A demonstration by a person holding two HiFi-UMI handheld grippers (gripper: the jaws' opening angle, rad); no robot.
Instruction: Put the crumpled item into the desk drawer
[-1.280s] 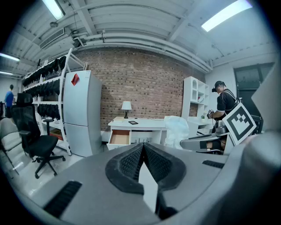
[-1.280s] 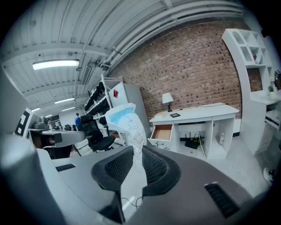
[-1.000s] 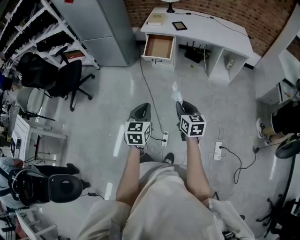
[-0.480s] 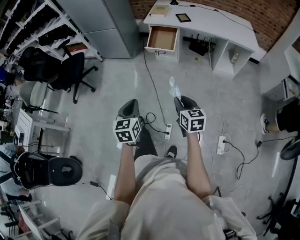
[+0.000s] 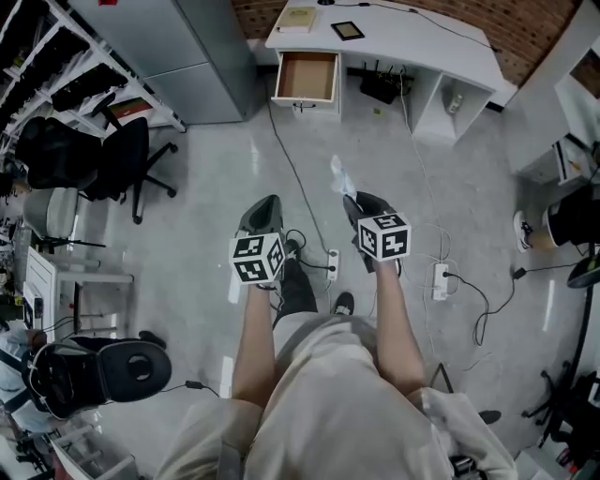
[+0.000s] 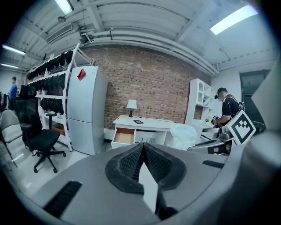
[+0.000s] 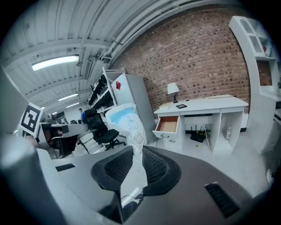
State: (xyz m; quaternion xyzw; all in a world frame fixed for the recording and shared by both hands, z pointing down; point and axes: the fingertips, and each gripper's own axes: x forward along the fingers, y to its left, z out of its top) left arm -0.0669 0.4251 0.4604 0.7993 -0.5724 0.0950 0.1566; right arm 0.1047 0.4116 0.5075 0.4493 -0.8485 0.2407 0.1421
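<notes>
The crumpled item [image 5: 339,174], a white and pale blue plastic wrapper, sticks up from my right gripper [image 5: 352,202], which is shut on it above the floor. In the right gripper view the wrapper [image 7: 126,125] is pinched between the ribbed pads [image 7: 154,165]. My left gripper [image 5: 263,208] hangs beside it, shut and holding nothing; its tips [image 6: 142,145] meet. The white desk [image 5: 412,42] stands ahead against the brick wall, and its wooden drawer [image 5: 306,77] at the left end is pulled open and bare inside. Both gripper views show that drawer [image 7: 168,125] some way off.
A grey fridge [image 5: 178,52] stands left of the desk. A black office chair [image 5: 108,155] and shelving are at the left. Power strips [image 5: 331,266] [image 5: 439,279] and cables lie on the floor around my feet. A tablet [image 5: 348,30] and a book [image 5: 297,17] lie on the desk.
I have stepped a little along the floor towards the desk, and the left gripper has drifted left and lower. The right gripper still holds the wrapper the same way.
</notes>
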